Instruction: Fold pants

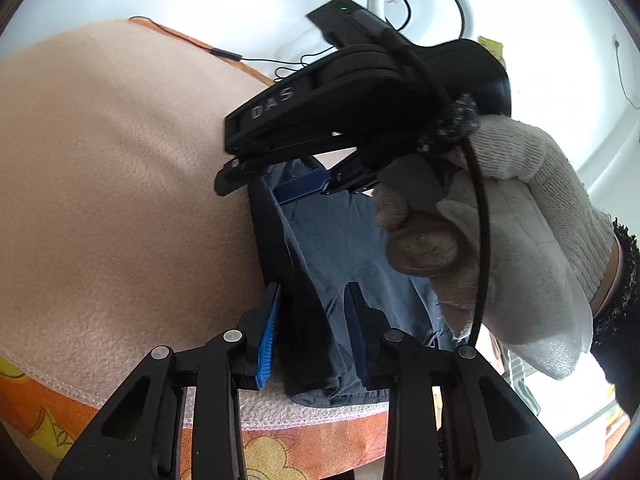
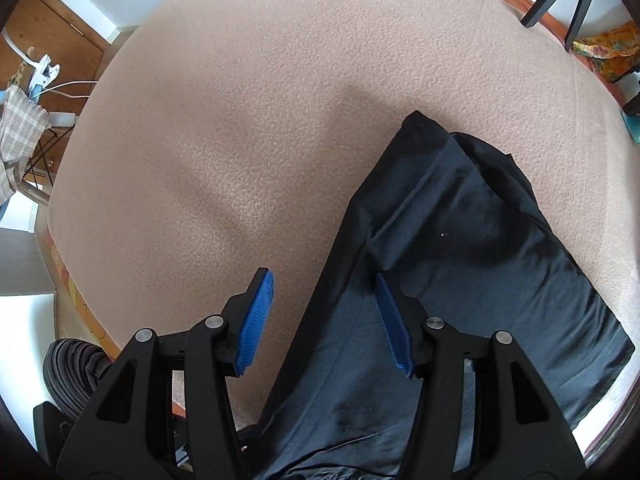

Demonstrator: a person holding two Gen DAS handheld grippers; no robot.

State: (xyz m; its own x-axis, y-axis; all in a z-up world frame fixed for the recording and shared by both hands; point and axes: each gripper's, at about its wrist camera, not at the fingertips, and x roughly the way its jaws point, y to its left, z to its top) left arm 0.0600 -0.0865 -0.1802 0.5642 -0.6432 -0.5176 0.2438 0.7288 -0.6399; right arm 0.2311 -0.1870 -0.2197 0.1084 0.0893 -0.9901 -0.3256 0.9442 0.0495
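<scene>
Dark blue-black pants point(image 2: 460, 248) lie on a beige fleece blanket point(image 2: 260, 100), folded lengthwise, running from the bottom of the right wrist view up to the right. My right gripper point(image 2: 324, 320) is open, its blue pads point(image 2: 256, 324) straddling the pants' left edge just above the cloth. In the left wrist view my left gripper point(image 1: 316, 332) is open over the pants point(image 1: 340, 248) near the blanket's edge. The right gripper point(image 1: 308, 184), held in a white-gloved hand point(image 1: 520, 220), hovers over the same cloth just ahead.
An orange patterned cover point(image 1: 280, 452) lies under the blanket point(image 1: 100, 180). A black chair point(image 2: 560, 0) stands at the far right. A wooden floor point(image 2: 52, 36) with cables and a plaid cloth point(image 2: 16, 124) lies to the left. A ring light point(image 1: 424, 4) hangs above.
</scene>
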